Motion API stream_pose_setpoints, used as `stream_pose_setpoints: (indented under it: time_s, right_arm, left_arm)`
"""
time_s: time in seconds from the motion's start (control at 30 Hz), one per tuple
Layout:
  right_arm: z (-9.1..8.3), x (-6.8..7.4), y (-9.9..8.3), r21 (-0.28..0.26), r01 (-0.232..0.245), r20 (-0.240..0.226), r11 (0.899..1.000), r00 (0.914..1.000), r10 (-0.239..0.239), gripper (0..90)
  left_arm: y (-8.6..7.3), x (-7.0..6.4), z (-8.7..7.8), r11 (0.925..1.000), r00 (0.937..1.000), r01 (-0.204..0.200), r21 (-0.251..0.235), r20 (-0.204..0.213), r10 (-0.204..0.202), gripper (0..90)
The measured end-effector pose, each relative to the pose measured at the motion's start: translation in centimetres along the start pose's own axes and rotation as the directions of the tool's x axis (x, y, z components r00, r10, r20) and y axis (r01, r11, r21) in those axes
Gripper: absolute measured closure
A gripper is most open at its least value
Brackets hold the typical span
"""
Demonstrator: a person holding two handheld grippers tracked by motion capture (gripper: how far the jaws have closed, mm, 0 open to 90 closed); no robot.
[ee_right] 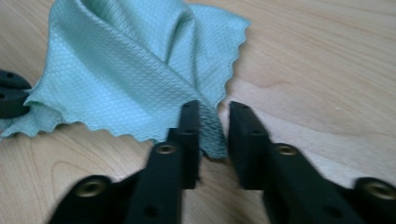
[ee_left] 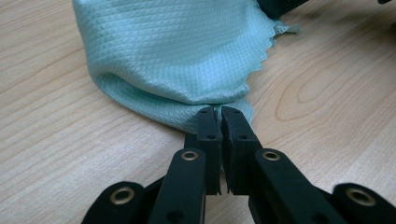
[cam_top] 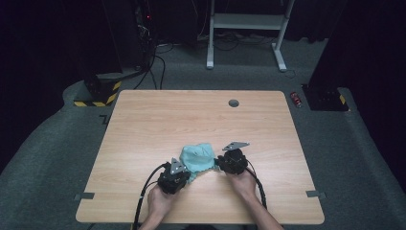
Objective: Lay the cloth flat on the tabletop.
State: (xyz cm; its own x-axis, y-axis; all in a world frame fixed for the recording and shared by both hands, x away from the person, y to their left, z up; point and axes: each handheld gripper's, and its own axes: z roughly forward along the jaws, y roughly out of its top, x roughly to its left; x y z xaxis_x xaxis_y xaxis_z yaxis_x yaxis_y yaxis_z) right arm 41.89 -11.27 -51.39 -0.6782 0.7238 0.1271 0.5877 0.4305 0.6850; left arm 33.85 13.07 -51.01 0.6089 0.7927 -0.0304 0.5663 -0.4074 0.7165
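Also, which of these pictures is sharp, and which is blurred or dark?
High view: dim, dark surroundings, table evenly lit. Left gripper view: cloth weave crisp, left gripper sharp. Right gripper view: softer, right gripper and cloth slightly blurred.

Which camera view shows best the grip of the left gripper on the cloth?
The left gripper view: the left gripper is shut on the cloth edge, seen close. The high view shows both small; the right gripper view shows the cloth's other corner.

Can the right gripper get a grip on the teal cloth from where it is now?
Probably yes: the right gripper is open with a corner of the teal cloth between its jaws, nothing blocking.
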Motion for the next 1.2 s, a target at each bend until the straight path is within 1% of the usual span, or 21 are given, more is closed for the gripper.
stream_pose_setpoints:
  time_s: [0.07,0.17,0.27,0.3,0.4,0.43,0.5,0.6,0.63,0.67,0.73,0.8,0.83,0.87,0.9,0.93,0.97,1.0,1.03,1.1,1.2]
  right_arm:
    - [0.0,0.1,0.0,0.002,0.02,0.0,1.0,0.9998,-0.02,89.0]
    - [-0.3,0.3,0.1,-0.006,0.029,0.006,1.0,0.9996,-0.029,90.0]
    - [-0.9,0.1,0.2,-0.034,0.025,0.013,0.999,0.9996,-0.025,90.0]
    - [-1.2,0.0,0.2,-0.042,0.012,0.016,0.999,0.9998,-0.012,90.0]
    - [-2.3,-0.8,0.2,-0.075,0.007,0.04,0.997,0.9992,-0.004,90.0]
    - [-2.6,-1.1,0.2,-0.08,-0.001,0.046,0.997,0.9989,0.005,90.0]
    - [-2.9,-1.4,0.1,-0.085,-0.007,0.053,0.996,0.9985,0.011,90.0]
    - [-3.9,-2.5,-0.4,-0.1,-0.039,0.072,0.994,0.9964,0.046,90.0]
    - [-4.0,-2.8,-0.5,-0.103,-0.037,0.075,0.994,0.9962,0.045,90.0]
    - [-4.5,-3.5,-0.9,-0.11,-0.056,0.077,0.992,0.9949,0.065,90.0]
    - [-4.6,-3.6,-1.1,-0.107,-0.065,0.074,0.992,0.9945,0.074,90.0]
    - [-4.7,-3.6,-1.3,-0.104,-0.056,0.085,0.993,0.9943,0.065,90.0]
    - [-4.9,-3.5,-1.6,-0.101,-0.053,0.091,0.994,0.9939,0.062,90.0]
    - [-4.9,-3.5,-1.6,-0.101,-0.053,0.091,0.994,0.9939,0.062,90.0]
    - [-5.4,-3.5,-2.1,-0.103,-0.044,0.088,0.994,0.9947,0.054,90.0]
    - [-5.4,-3.5,-2.1,-0.103,-0.044,0.088,0.994,0.9947,0.054,90.0]
    - [-5.6,-3.5,-2.3,-0.106,-0.042,0.084,0.994,0.9952,0.051,90.0]
    - [-6.1,-3.4,-2.7,-0.107,-0.046,0.079,0.993,0.9954,0.054,90.0]
    - [-7.0,-3.2,-3.5,-0.11,-0.038,0.077,0.993,0.996,0.046,90.0]
    - [-7.3,-3.1,-3.8,-0.108,-0.034,0.076,0.994,0.9963,0.042,90.0]
    - [-8.0,-2.6,-5.2,-0.079,-0.023,0.064,0.997,0.9976,0.028,90.0]
  left_arm:
    - [0.0,0.1,-0.1,1.0,1.0,0.007,-0.003,0.002,-0.007,86.3]
    - [0.0,0.4,-0.4,0.9999,0.9999,0.012,-0.01,0.001,-0.012,86.3]
    - [0.0,0.6,-0.7,0.9996,0.9998,0.021,-0.019,-0.004,-0.021,86.3]
    - [0.0,0.8,-0.8,0.9996,0.9997,0.021,-0.02,-0.008,-0.022,86.3]
    - [0.0,1.2,-1.3,0.9994,0.9995,0.021,-0.025,-0.022,-0.022,86.4]
    - [-0.1,1.6,-1.7,0.999,0.9991,0.029,-0.034,-0.032,-0.03,86.5]
    - [-0.1,1.9,-2.0,0.9987,0.9986,0.034,-0.038,-0.038,-0.036,86.6]
    - [-0.3,2.6,-2.5,0.9977,0.9975,0.049,-0.046,-0.049,-0.051,86.8]
    - [-0.3,2.9,-2.7,0.997,0.9969,0.057,-0.053,-0.052,-0.06,86.8]
    - [-0.3,3.1,-2.8,0.9963,0.9967,0.063,-0.058,-0.047,-0.066,86.9]
    - [-0.1,3.1,-2.9,0.9959,0.9968,0.064,-0.064,-0.043,-0.067,86.9]
    - [0.1,2.9,-2.9,0.9972,0.9976,0.044,-0.06,-0.051,-0.047,87.0]
    - [0.1,2.8,-2.9,0.9972,0.9983,0.04,-0.064,-0.038,-0.043,86.9]
    - [0.1,2.8,-2.9,0.9972,0.9983,0.04,-0.064,-0.038,-0.043,86.9]
    - [0.0,2.7,-3.0,0.9967,0.9988,0.046,-0.067,-0.015,-0.047,86.9]
    - [-0.1,2.6,-3.1,0.9969,0.9989,0.046,-0.064,-0.002,-0.046,86.9]
    - [-0.2,2.4,-3.2,0.9974,0.9988,0.044,-0.058,0.023,-0.042,86.7]
    - [-0.3,2.3,-3.2,0.998,0.9988,0.037,-0.052,0.034,-0.036,86.5]
    - [-0.4,2.0,-3.2,0.9987,0.9986,0.028,-0.042,0.047,-0.026,86.0]
    - [-0.6,1.5,-3.2,0.9996,0.9984,0.003,-0.026,0.057,-0.001,85.8]
    - [-0.9,0.9,-2.8,0.9998,0.9967,-0.017,0.01,0.08,0.016,83.5]
